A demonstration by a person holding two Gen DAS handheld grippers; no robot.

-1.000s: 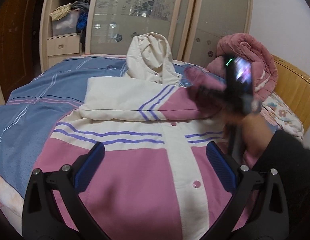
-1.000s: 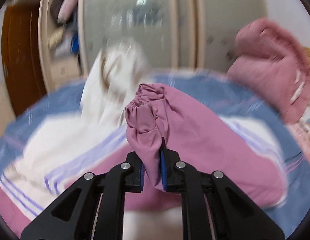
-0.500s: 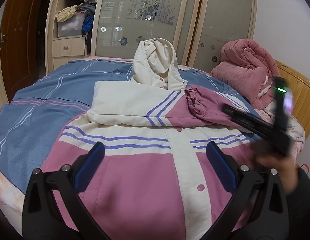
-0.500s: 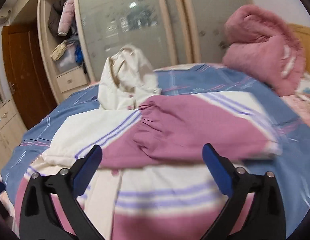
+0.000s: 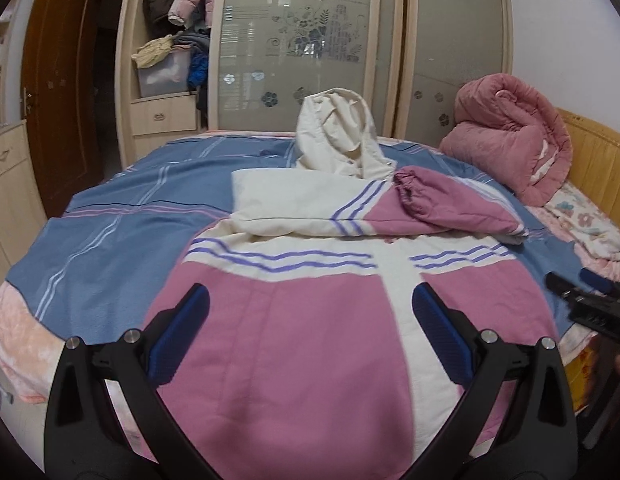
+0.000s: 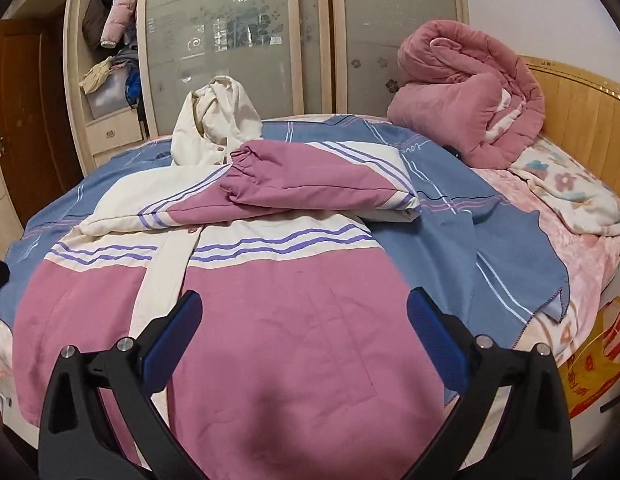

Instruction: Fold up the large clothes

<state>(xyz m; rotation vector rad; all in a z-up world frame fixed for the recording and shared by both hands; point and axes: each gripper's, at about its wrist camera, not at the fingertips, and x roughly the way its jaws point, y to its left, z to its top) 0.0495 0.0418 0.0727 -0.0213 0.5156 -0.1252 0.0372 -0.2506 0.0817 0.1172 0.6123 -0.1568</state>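
A pink and cream hooded jacket (image 5: 294, 320) is lying front-up across a bed (image 5: 14, 336), resting on a blue striped blanket (image 5: 122, 216) that is covering most of the mattress. Both sleeves are lying folded across the chest: the cream left sleeve (image 5: 294, 204) underneath, the pink right sleeve (image 6: 310, 180) on top, its gathered cuff sitting near the collar. The cream hood (image 5: 338, 136) is standing up at the far edge.

The left gripper (image 5: 310, 332) is hovering over the jacket's lower front with its jaws spread wide, holding nothing. The right gripper (image 6: 302, 328) is likewise hanging wide open and empty above the hem on the jacket's right side.

A rolled pink quilt (image 6: 466, 92) is sitting at the head of the bed against a wooden headboard (image 6: 582, 116), with a floral blanket (image 6: 562, 188) lying beside it. Behind the bed, a wardrobe with frosted sliding doors (image 5: 306, 48) is standing, its open shelves (image 5: 166, 48) holding bundled clothes. A brown door (image 5: 58, 92) is showing at the left.
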